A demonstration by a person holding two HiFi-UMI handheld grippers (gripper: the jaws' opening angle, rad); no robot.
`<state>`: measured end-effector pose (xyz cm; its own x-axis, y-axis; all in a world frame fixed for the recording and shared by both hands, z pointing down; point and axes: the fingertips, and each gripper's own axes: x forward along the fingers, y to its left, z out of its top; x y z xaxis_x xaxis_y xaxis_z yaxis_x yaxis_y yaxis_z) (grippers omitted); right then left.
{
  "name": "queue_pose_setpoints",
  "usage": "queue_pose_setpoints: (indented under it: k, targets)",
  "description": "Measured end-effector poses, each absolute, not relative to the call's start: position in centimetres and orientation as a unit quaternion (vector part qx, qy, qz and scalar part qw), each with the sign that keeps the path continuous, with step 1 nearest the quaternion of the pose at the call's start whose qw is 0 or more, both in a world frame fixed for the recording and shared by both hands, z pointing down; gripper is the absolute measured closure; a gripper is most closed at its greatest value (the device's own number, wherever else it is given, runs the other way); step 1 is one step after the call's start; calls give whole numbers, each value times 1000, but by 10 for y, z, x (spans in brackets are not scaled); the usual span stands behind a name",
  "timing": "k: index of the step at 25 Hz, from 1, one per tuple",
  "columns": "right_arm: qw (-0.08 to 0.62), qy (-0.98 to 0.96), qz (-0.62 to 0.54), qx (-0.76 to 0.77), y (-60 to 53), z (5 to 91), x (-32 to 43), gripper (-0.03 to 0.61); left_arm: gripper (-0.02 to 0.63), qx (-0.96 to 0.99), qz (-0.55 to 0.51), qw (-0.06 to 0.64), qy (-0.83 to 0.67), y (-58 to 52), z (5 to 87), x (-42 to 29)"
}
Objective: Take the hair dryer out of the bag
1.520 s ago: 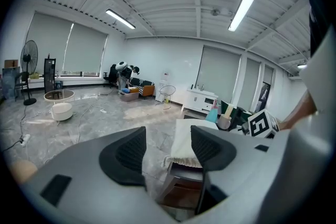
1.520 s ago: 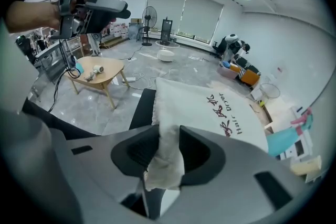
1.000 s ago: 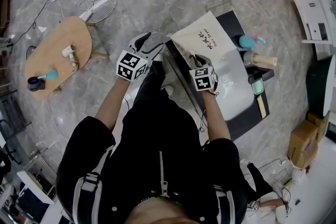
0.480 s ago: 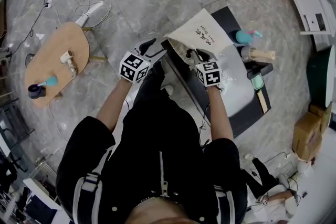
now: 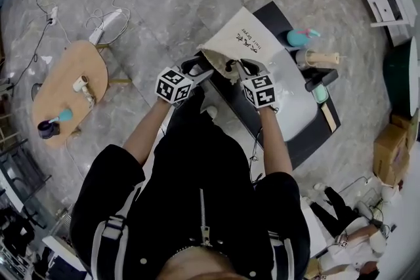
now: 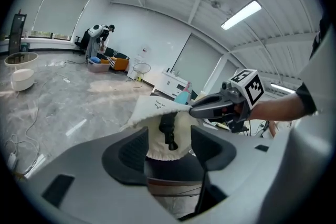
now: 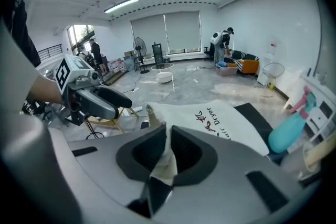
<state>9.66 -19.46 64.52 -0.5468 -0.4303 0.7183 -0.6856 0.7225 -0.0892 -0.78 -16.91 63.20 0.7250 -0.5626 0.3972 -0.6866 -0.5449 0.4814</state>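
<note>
There is one cloth bag (image 5: 246, 42), and it lies on the dark table (image 5: 279, 13). Inside it is one black hair dryer (image 6: 168, 131). Only a black end of it shows in the open mouth of the bag, so it is not yet out. There are two grippers. The right gripper (image 7: 168, 147) is clamped on the cloth at the rim of the mouth and holds it up. The left gripper (image 6: 169, 147) has its jaws apart and grasps nothing; it faces the mouth. One teal bottle (image 5: 300, 37) is beyond the bag.
</note>
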Motion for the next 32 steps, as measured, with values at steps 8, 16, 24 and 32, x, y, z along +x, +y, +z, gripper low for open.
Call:
queue_pose_setpoints:
  k: [8, 16, 24, 32]
  targets:
    - [332, -858, 202, 335, -193, 642, 102, 535, 337, 877, 113, 338, -323, -177, 647, 20]
    - [322, -857, 211, 344, -195, 640, 107, 535, 337, 876, 125, 359, -296, -185, 668, 49]
    - [309, -855, 220, 354, -195, 638, 110, 535, 345, 864, 132, 389, -293, -195, 692, 66]
    - [306, -853, 225, 357, -191, 640, 115, 535, 391, 855, 147, 401, -294, -201, 712, 79]
